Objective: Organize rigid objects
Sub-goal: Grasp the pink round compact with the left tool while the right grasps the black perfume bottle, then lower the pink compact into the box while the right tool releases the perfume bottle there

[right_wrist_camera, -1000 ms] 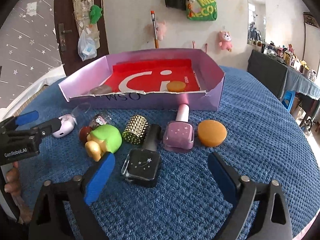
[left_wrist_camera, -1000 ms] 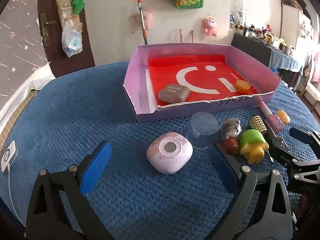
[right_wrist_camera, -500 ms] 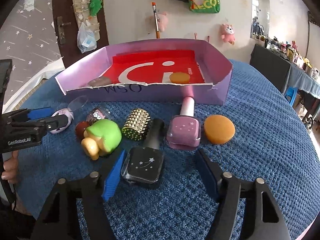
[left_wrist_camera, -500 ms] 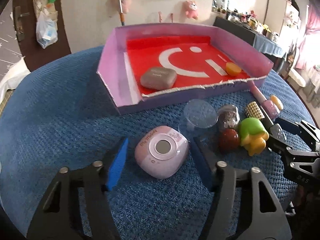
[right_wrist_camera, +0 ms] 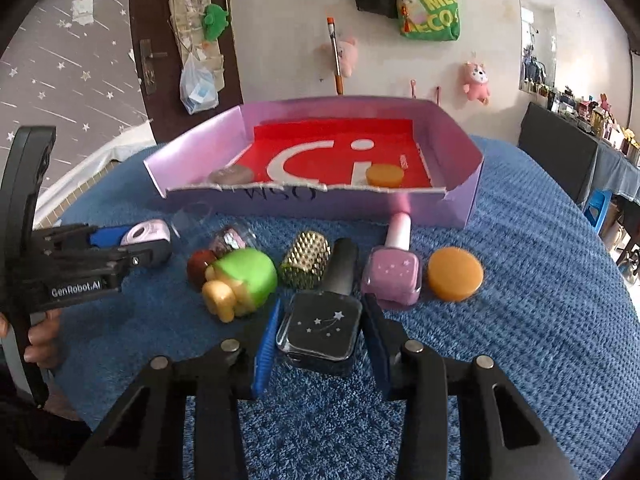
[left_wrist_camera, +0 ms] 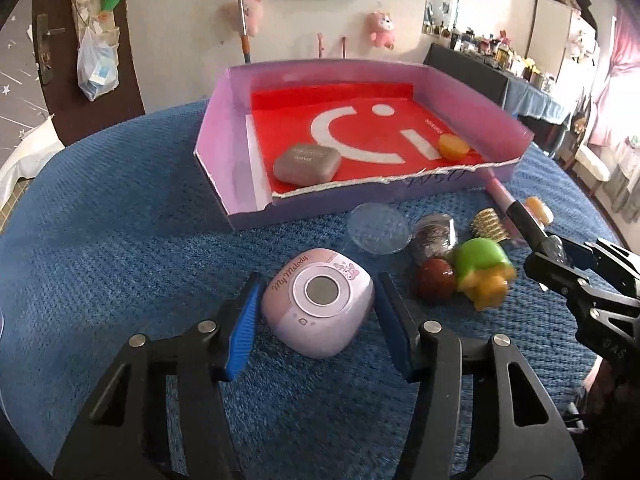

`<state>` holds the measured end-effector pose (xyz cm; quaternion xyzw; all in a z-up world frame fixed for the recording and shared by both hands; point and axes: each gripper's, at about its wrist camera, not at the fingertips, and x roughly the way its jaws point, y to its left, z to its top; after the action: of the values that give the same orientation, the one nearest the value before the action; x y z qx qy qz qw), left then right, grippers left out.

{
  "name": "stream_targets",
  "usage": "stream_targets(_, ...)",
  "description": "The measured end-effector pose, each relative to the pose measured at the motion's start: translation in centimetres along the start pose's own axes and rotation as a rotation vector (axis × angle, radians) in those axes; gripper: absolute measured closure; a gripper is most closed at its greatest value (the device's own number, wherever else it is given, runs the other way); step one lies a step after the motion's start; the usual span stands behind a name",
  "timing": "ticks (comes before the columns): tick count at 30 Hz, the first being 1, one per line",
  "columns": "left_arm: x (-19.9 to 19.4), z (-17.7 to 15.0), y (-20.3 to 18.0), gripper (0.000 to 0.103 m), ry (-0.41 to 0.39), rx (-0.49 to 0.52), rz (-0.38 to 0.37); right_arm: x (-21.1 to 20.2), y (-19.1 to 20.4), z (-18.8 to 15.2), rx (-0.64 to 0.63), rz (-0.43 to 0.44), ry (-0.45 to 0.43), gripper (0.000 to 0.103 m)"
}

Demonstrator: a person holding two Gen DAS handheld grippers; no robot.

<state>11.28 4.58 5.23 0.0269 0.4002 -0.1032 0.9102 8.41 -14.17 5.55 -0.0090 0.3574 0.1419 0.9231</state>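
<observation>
Both hand-held grippers are seen low over the blue textured table cover [left_wrist_camera: 100,240], each straddling one object. The left gripper [left_wrist_camera: 316,320] is set around the pink My Melody case [left_wrist_camera: 318,302]; its blue pads flank the case closely on both sides, but whether they press on it cannot be told. The right gripper [right_wrist_camera: 320,332] is placed around the square body of the black nail polish bottle [right_wrist_camera: 320,330], with the pads [right_wrist_camera: 267,344] close against its sides; contact cannot be confirmed there either.

The purple box [right_wrist_camera: 460,152], lined in red, is found toward the far edge of the cover. Inside it, a grey-brown soap-like case [left_wrist_camera: 308,162] is seen near the front left corner and a small orange disc [right_wrist_camera: 384,175] near the front right.

In front of the box's torn front wall, a row of loose things is laid out on the cover: a clear plastic lid [left_wrist_camera: 378,229], a glittery jar [left_wrist_camera: 434,236], a dark red ball [right_wrist_camera: 199,267], a green and yellow toy [right_wrist_camera: 240,284], a gold studded cylinder [right_wrist_camera: 306,260], a pink nail polish bottle [right_wrist_camera: 394,270] with its cap pointed at the box, and an orange round sponge [right_wrist_camera: 455,274] just beside that bottle.
</observation>
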Motion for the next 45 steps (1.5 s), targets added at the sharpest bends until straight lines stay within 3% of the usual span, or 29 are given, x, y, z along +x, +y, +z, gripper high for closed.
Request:
stream_targets(10,-2.4,0.6,-1.5,0.050,-0.076,0.006,-0.006,-1.7,-0.2,2.1,-0.022,0.025,-0.056,0.061)
stream_targets(28,-2.7,1.8,-2.6,0.050,-0.097,0.000,-0.017,-1.3,-0.5,3.7,-0.060,0.067,-0.057,0.061)
stream_targets(38,-0.4,6.3,-2.8,0.050,-0.063,0.030,-0.096,1.1,-1.1,8.0,-0.110,0.131,-0.040,0.061)
stream_targets(45,3.6,9.6,-3.8,0.050,0.018,0.114,-0.152,4.9,-1.8,11.3,-0.159,0.194,0.018,0.061)
